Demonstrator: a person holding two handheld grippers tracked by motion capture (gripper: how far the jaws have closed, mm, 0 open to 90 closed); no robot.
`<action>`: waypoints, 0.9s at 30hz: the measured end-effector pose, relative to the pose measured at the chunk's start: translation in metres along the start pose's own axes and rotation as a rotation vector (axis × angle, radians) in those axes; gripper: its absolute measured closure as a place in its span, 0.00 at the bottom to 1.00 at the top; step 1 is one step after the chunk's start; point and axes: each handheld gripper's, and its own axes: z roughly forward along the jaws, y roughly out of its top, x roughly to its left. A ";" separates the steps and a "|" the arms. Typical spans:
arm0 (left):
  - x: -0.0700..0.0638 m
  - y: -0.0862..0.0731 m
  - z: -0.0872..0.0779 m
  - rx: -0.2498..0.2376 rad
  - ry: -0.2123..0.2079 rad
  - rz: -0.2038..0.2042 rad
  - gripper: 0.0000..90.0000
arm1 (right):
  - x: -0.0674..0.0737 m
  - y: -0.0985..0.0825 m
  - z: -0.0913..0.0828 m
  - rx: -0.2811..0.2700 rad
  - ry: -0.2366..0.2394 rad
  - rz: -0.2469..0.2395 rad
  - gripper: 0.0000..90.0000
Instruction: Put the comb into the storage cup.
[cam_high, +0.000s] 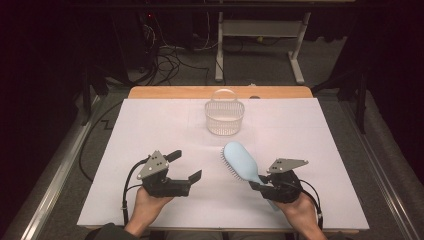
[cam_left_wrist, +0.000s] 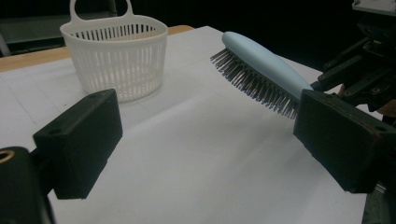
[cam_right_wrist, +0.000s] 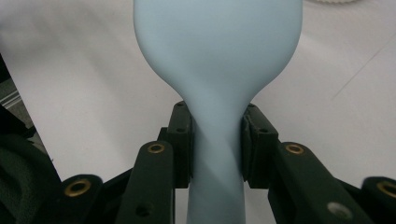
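Observation:
A light blue hairbrush (cam_high: 242, 159) with dark bristles is held off the white table sheet (cam_high: 150, 125), bristles facing left. My right gripper (cam_high: 261, 184) is shut on its handle (cam_right_wrist: 215, 154), both pads pressing the narrow neck below the wide head (cam_right_wrist: 217, 42). My left gripper (cam_high: 184, 166) stands open at the front left of the table, nothing between its jaws. In the left gripper view the hairbrush (cam_left_wrist: 266, 70) hangs ahead to the right, past the right pad (cam_left_wrist: 343, 140). A white slotted basket (cam_high: 224, 114) with a handle loop stands at the back middle.
The basket (cam_left_wrist: 119, 56) sits ahead-left of my left gripper. The wooden table edge (cam_high: 175, 92) runs behind the sheet. Beyond it are a desk frame (cam_high: 260, 45) and cables on the floor. Metal rails line both sides of the table.

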 end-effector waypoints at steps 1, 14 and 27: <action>-0.001 0.000 0.002 0.006 -0.003 0.003 0.08 | 0.001 0.000 0.001 -0.001 0.001 -0.003 0.78; -0.007 0.003 0.012 0.027 -0.048 0.011 0.08 | 0.007 0.002 0.002 -0.018 0.004 -0.014 0.78; -0.012 0.012 0.022 0.036 -0.091 -0.014 0.08 | 0.013 0.006 0.008 -0.016 0.016 -0.033 0.78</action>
